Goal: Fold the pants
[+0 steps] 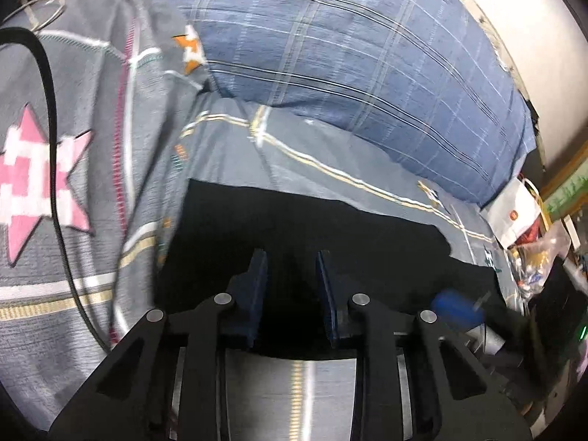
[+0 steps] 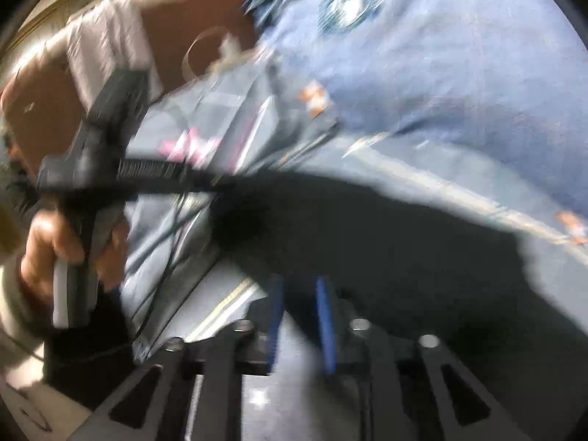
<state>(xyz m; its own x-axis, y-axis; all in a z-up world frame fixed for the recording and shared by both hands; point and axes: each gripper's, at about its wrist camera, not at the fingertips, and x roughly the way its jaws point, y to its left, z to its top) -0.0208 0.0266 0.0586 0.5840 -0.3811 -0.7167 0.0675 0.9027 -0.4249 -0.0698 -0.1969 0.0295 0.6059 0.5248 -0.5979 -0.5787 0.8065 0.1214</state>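
Black pants [image 1: 312, 228] lie flat on a grey-blue bedsheet [image 1: 330, 161] and fill the lower middle of the left wrist view. My left gripper [image 1: 292, 261] hovers over the pants' near part, its blue pads [image 1: 259, 275] apart, nothing between them. In the blurred right wrist view the pants [image 2: 386, 239] spread as a dark shape across the middle. My right gripper [image 2: 299, 286] is over their near edge, its blue pads [image 2: 323, 312] a small gap apart and empty. The left gripper's body [image 2: 95, 169] and the hand holding it show at the left there.
A blue plaid pillow [image 1: 349, 55] lies beyond the pants. A grey blanket with pink stars [image 1: 55, 183] and a black cable [image 1: 55, 183] are on the left. Bags and clutter [image 1: 529, 228] sit past the bed's right edge. A brown headboard [image 2: 205, 11] stands behind.
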